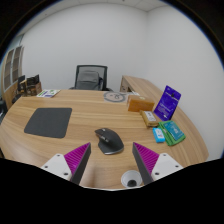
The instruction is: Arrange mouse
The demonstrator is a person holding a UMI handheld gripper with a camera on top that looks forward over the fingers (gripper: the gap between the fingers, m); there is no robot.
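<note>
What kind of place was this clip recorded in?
Most likely an office. A wooden desk carries a black mouse and a dark mouse pad, and a black office chair stands behind it against a plain white wall. The gripper is open, its fingers just short of the mouse.

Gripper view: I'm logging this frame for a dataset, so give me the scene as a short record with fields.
surface: wooden desk
target: dark mouse, just ahead of the fingers, between them
mat: dark mouse pad, beside the mouse, nothing on it
gripper: open, holding nothing
clutter: purple box, teal packets
background: office chair
</note>
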